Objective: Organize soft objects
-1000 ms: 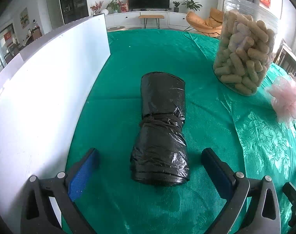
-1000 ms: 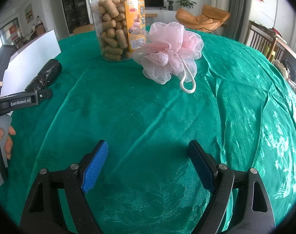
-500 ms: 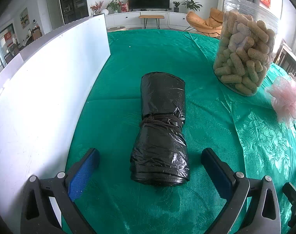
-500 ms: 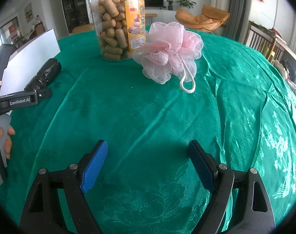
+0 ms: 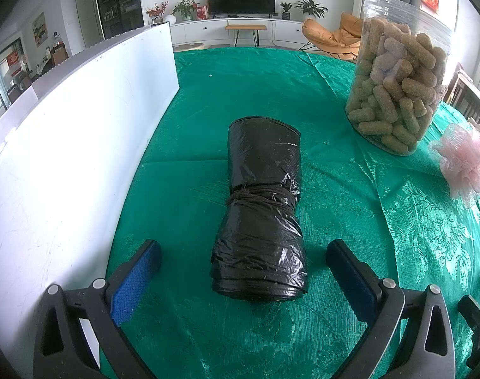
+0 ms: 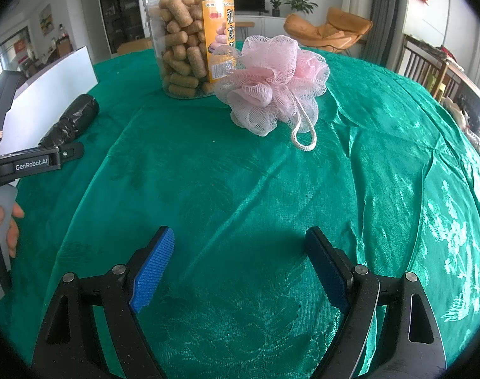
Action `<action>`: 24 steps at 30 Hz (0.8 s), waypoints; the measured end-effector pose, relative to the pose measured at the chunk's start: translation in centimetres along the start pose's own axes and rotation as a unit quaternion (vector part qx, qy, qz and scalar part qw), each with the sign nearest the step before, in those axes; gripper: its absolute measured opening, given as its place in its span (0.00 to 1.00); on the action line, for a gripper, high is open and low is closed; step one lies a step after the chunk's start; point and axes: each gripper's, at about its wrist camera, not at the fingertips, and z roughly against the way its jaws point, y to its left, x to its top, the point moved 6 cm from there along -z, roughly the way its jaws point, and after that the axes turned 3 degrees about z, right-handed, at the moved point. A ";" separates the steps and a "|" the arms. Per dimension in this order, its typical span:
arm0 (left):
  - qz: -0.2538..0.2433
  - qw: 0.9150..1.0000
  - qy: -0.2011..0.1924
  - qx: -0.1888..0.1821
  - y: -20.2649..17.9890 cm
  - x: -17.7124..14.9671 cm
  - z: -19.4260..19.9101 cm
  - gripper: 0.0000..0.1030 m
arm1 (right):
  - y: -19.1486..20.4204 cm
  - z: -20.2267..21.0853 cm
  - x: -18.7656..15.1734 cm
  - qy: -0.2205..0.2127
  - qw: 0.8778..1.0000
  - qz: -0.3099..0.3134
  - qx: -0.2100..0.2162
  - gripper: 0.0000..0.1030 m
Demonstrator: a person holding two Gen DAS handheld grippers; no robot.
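A black roll of plastic bags (image 5: 262,211), tied round its middle with dark string, lies on the green tablecloth (image 5: 246,88). My left gripper (image 5: 243,262) is open, its fingers on either side of the roll's near end without touching it. The roll also shows in the right wrist view (image 6: 72,120) at the far left. A pink mesh bath pouf (image 6: 271,82) with a white cord loop sits on the cloth ahead of my right gripper (image 6: 240,246), which is open, empty and well short of it. The pouf also shows at the right edge of the left wrist view (image 5: 464,161).
A clear plastic jar of brown snack sticks (image 6: 189,34) stands just behind the pouf; it also shows in the left wrist view (image 5: 398,85). A white upright board (image 5: 66,145) runs along the left side of the roll. Chairs (image 6: 429,72) stand beyond the table's right edge.
The right gripper has shifted very slightly; the view barely differs. The left gripper and the roll have not moved.
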 end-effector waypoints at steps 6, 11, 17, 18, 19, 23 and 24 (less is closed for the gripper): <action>0.000 1.000 0.000 0.000 0.0 0.0 0.0 1.00 | 0.0 0.0 0.0 0.000 1.000 0.000 0.000 0.84; 0.000 1.000 0.000 0.000 0.0 0.0 0.0 1.00 | -0.1 0.0 0.0 0.000 1.000 0.000 0.000 0.84; -0.003 1.000 0.010 -0.001 0.0 0.0 -0.2 1.00 | -0.2 0.0 -0.1 -0.001 1.000 -0.002 0.003 0.85; -0.006 1.000 0.025 -0.004 0.0 0.2 -0.5 1.00 | -0.1 0.0 -0.1 0.000 1.000 0.001 0.006 0.85; -0.010 0.999 0.048 -0.006 0.0 0.3 -0.5 1.00 | -0.1 0.1 -0.2 0.004 1.000 0.010 0.013 0.85; 0.005 0.996 0.080 -0.025 0.4 0.7 0.2 1.00 | -2.2 0.8 2.3 0.010 1.000 0.000 0.005 0.83; 0.010 0.997 0.078 -0.029 0.5 0.9 0.5 0.99 | -2.7 1.1 3.6 -0.001 1.000 -0.001 -0.002 0.83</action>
